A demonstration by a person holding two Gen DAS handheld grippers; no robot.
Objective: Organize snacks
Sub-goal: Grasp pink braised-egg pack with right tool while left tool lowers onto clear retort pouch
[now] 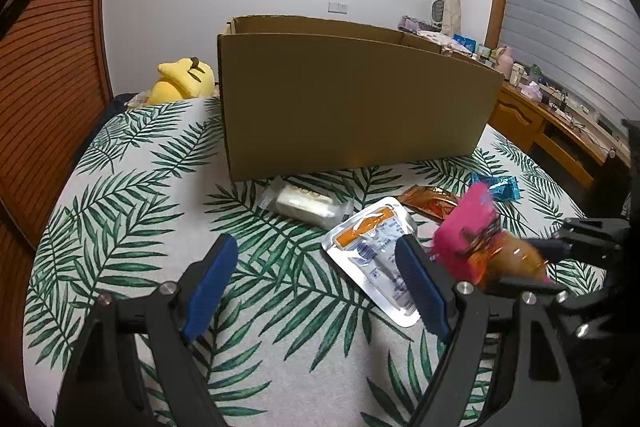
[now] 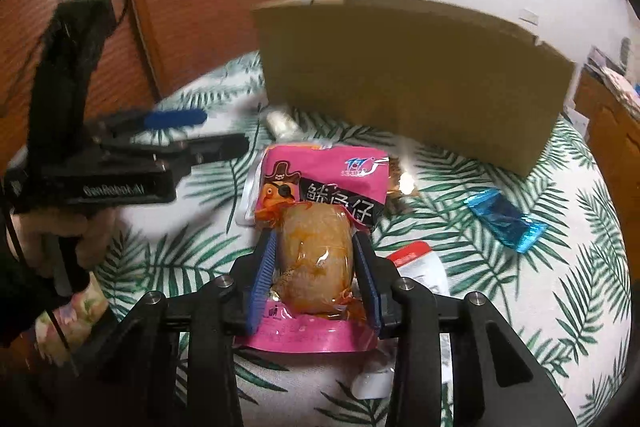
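Observation:
My right gripper (image 2: 316, 247) is shut on a pink snack pouch (image 2: 320, 187) with a brown lump inside, held above the leaf-print table. The pouch also shows in the left wrist view (image 1: 472, 231), blurred, at the right. My left gripper (image 1: 316, 263) is open and empty, low over the table. In front of it lie a silver and orange sachet (image 1: 376, 247), a white wrapped cake (image 1: 304, 203), a brown packet (image 1: 430, 201) and a blue packet (image 1: 496, 187). The open cardboard box (image 1: 352, 99) stands behind them.
A yellow plush toy (image 1: 180, 81) lies behind the table at the left. A wooden desk (image 1: 560, 123) with clutter stands at the right. In the right wrist view a blue packet (image 2: 506, 217) and a red and white packet (image 2: 420, 259) lie on the tablecloth (image 2: 540, 307).

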